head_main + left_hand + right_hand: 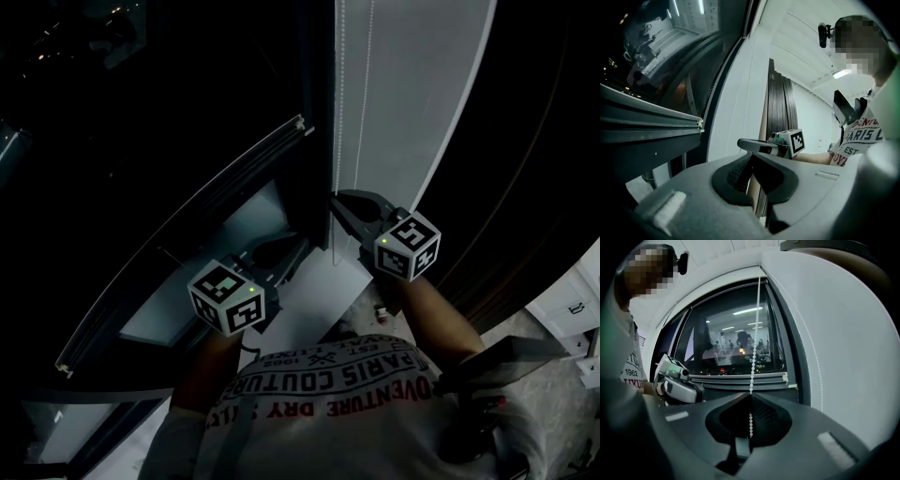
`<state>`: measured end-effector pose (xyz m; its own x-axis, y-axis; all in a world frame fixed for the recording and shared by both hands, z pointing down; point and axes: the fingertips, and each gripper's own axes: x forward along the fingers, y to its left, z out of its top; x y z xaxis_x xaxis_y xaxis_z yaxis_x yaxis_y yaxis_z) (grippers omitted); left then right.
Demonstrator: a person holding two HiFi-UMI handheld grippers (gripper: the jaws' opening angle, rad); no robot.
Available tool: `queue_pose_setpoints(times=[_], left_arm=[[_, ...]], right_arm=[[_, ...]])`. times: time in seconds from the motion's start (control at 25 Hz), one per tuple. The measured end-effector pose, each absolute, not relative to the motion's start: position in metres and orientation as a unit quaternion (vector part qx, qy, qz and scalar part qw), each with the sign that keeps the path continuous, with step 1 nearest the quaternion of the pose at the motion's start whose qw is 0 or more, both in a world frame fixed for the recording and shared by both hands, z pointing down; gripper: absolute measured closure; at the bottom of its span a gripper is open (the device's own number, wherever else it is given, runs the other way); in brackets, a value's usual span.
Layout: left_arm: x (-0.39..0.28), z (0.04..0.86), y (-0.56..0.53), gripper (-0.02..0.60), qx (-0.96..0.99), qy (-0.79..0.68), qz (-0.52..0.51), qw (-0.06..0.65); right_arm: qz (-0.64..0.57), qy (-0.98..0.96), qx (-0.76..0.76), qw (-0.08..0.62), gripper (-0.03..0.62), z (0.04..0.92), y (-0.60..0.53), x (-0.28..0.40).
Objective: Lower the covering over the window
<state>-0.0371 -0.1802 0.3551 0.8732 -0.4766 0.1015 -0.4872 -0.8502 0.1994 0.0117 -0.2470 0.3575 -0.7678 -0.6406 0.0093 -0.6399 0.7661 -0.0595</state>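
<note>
1. My right tongs (750,397) are closed on the bead chain (753,348). The chain rises straight from between the tips, up along the right edge of the window (726,338). A short length of it also shows in the hollow behind the tips.
2. My left tongs (752,157) are shut tight, with nothing between them. They point roughly level at the window frame.
3. In the head view the two tongs lie near each other but do not touch. The left pair sits lower and further left, and both are above the pale sill (314,305).
4. The pane is dark, bare glass (room lights are reflected in it) up to its top edge in the right gripper view.
5. A white sheet (422,94) stands just right of the glass. The chain hangs along its near edge, and a second beaded strand lies against it. It may be the covering itself, but from these angles it could equally be plain wall.
6. A dark sash frame (647,126) juts out left of the tongs.
</note>
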Motion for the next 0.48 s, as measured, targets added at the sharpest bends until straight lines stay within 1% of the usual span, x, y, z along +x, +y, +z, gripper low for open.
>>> queue_pose_setpoints(times=[0.36,0.48], left_arm=[[-0.032,0.337,-0.170,0.580,0.967,-0.234,0.009,0.098],[-0.029,0.336,-0.170,0.580,0.969,-0.230,0.014,0.088]], right_arm=[[-0.035,0.942,-0.333,-0.006,0.588,0.360,-0.215,0.014],[-0.044,0.944,-0.326,-0.028,0.588,0.376,-0.210,0.010]])
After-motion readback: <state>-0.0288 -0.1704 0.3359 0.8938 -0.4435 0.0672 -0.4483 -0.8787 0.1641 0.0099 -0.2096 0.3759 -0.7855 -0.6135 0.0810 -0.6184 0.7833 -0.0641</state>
